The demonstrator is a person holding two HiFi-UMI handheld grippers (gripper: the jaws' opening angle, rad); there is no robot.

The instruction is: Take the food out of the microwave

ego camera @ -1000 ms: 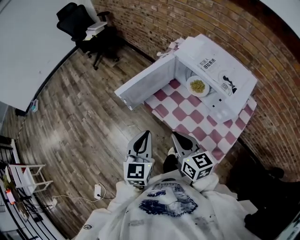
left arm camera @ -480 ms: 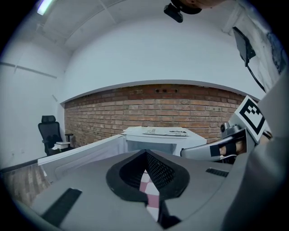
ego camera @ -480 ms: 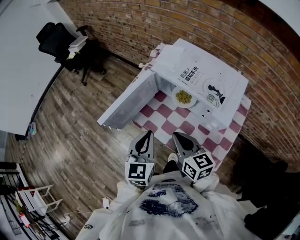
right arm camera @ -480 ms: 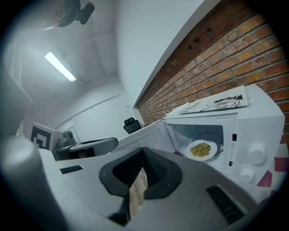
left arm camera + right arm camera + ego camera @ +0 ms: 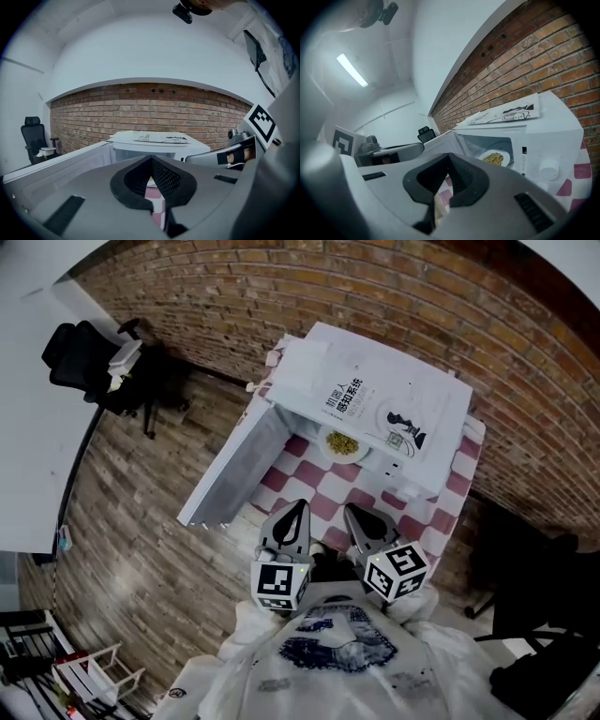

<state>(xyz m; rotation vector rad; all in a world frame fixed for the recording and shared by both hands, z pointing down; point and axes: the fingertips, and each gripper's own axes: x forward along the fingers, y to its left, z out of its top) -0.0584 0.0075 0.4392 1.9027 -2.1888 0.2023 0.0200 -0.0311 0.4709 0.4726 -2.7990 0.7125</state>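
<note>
The microwave (image 5: 375,399) sits on the pink-checked surface (image 5: 323,491) with its door (image 5: 230,474) swung wide to the left, leaving the plate of food (image 5: 344,443) inside open to reach. The left gripper (image 5: 296,510) and right gripper (image 5: 353,513) hang by the person's chest, short of the plate. The fingers of these 2 are closed together on nothing, likely because the approach isn't finished.
</note>
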